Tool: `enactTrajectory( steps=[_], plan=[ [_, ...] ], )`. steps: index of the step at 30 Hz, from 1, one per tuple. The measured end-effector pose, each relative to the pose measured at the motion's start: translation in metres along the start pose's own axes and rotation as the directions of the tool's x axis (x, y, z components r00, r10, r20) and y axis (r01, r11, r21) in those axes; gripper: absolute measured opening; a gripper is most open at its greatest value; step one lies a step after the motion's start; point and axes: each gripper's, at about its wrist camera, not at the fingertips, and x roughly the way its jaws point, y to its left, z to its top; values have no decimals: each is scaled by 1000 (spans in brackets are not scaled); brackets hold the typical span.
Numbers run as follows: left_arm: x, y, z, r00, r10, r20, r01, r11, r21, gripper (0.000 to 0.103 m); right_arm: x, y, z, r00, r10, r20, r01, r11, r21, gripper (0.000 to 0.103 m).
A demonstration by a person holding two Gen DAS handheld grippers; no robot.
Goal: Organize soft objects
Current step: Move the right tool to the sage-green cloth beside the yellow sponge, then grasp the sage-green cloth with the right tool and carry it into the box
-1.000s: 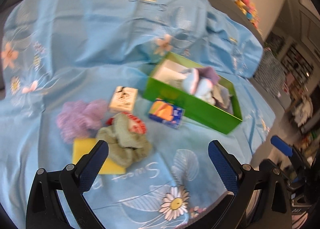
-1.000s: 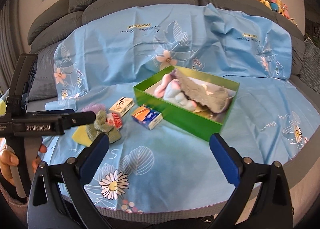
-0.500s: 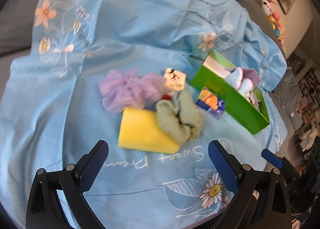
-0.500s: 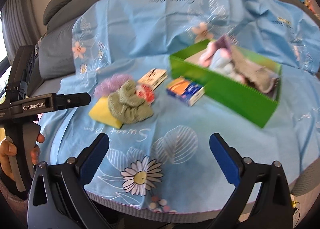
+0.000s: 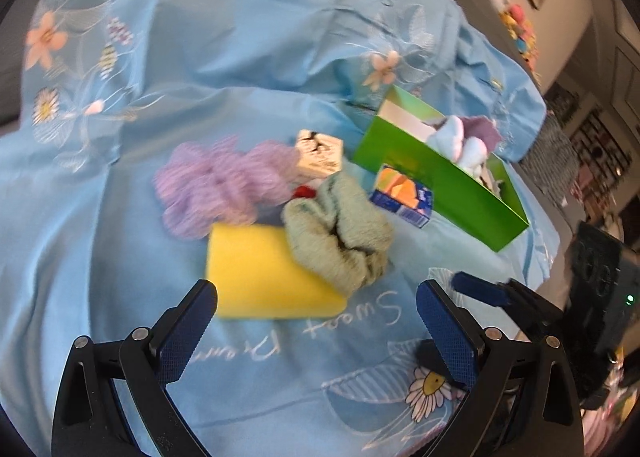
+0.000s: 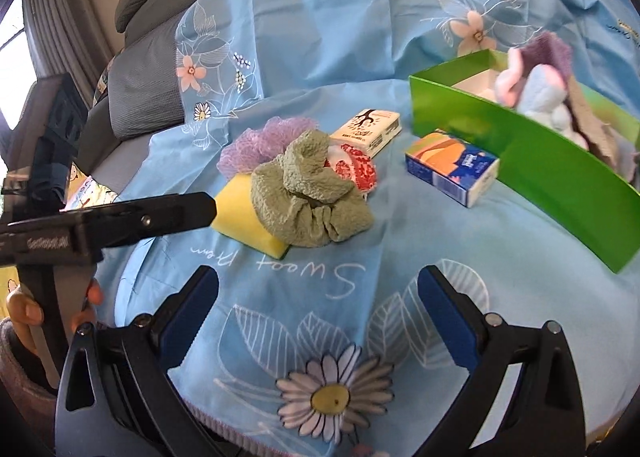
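Note:
A crumpled green cloth [image 5: 340, 233] [image 6: 308, 197] lies partly on a yellow sponge [image 5: 260, 273] [image 6: 240, 217], with a purple mesh pouf [image 5: 216, 185] [image 6: 264, 137] behind and a red-and-white soft item [image 6: 354, 167] beside it. A green box [image 5: 440, 181] [image 6: 540, 161] holds several soft items. My left gripper [image 5: 316, 327] is open and empty just in front of the sponge; it also shows at the left of the right wrist view [image 6: 120, 217]. My right gripper [image 6: 318, 311] is open and empty in front of the cloth.
A small cream carton [image 5: 320, 151] [image 6: 368, 129] and a blue-and-orange tissue pack [image 5: 402, 197] [image 6: 452, 169] lie between the pile and the box. All rest on a blue flowered sheet [image 6: 320, 37] over a grey sofa [image 6: 152, 9]. Plush toys [image 5: 516, 17] sit at the far right.
Both grippers have moved closer to the pile of soft things, which now looks larger in both views. Both stay open. Nothing on the sheet has moved.

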Motion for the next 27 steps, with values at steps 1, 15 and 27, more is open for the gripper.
enactTrajectory(
  steps=[1,15,27],
  plan=[
    [4,-2,3,1000,-7,2,7,1000,14,100,5,-1,2,1000,3,-3,-3,1000,-1,99],
    [37,0,21,997,-70,-20,71,997,22,83,43,-16,19,995,97,-29,-96,995,21,91],
    [47,11,22,987,-157,-48,153,986,-73,24,58,-10,23,980,193,-46,-193,981,6,34]
  ],
)
